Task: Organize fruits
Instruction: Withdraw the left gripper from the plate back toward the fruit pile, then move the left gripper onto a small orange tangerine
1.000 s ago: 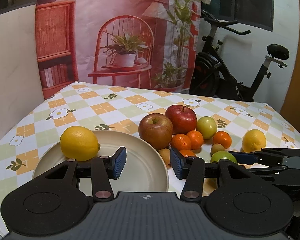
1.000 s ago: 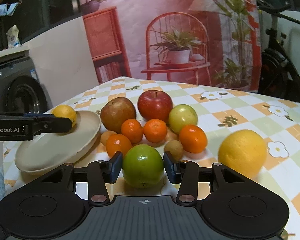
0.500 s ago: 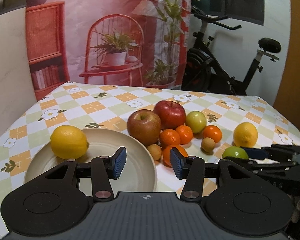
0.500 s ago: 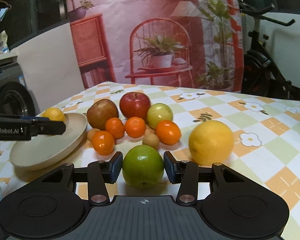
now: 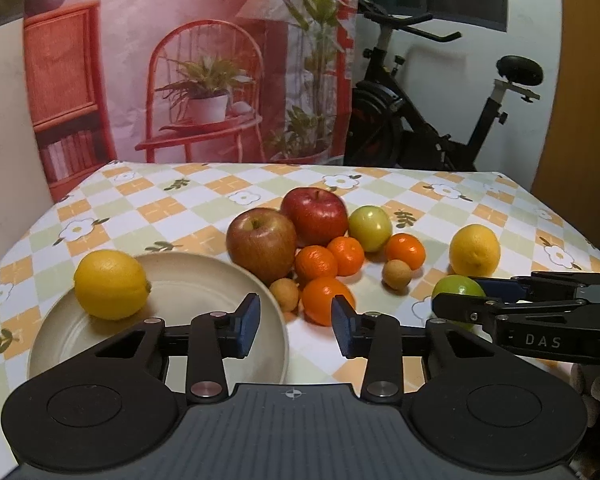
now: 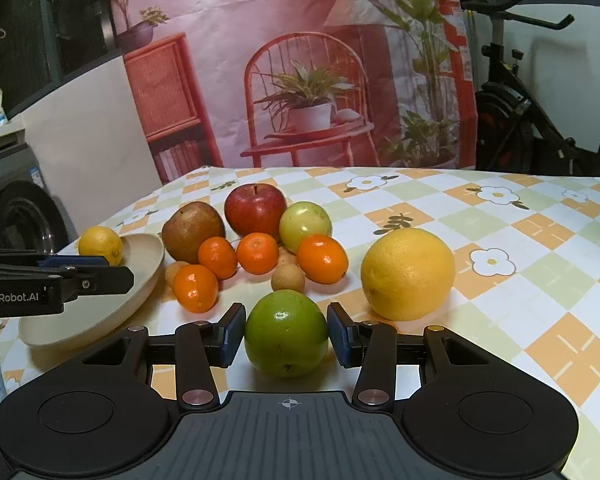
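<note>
A: Where is the round green apple (image 6: 286, 334)?

B: Clamped between the blue pads of the right gripper (image 6: 286, 335), low over the checked flower-print tablecloth (image 6: 540, 248), beside a large yellow orange (image 6: 407, 274).

A: And the left gripper (image 5: 296, 326)?

B: Its jaws have just been closing, yet they stand apart with nothing between them, over the rim of the cream round plate (image 5: 204, 276). A yellow lemon (image 5: 110, 284) lies in that plate.

A: The other fruit?

B: Red apples and mandarins cluster just beside the plate.

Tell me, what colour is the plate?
Plain cream plate, clearest in the left wrist view.
</note>
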### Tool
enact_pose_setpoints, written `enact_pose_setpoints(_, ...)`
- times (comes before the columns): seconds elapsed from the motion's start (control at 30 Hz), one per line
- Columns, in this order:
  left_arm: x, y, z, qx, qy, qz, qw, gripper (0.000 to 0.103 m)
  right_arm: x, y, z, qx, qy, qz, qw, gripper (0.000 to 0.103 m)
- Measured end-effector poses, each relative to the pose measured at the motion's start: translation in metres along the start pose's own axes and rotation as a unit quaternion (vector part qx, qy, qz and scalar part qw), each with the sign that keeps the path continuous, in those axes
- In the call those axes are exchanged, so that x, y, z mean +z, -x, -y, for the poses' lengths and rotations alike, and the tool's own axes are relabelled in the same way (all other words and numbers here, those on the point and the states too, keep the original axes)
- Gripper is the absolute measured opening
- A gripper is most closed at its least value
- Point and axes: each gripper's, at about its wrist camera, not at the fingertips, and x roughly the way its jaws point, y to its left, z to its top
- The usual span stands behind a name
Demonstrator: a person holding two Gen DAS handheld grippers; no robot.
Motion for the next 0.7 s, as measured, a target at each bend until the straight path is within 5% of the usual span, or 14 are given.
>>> enact_pose_setpoints(0.13,0.008,-0.009,0.004,-0.013,-0.016,-0.01,0.9997,0.034,0.0,0.0,0.002,0.002,-0.007,0.002,1.0,0.041)
enact_pose_setpoints(0.7,0.023,-0.057,0.0,-0.075,-0.019,-0.062,0.9951,0.032,-0.003,0.005,0.01,-0.013,-0.034,0.016,0.999,0.041)
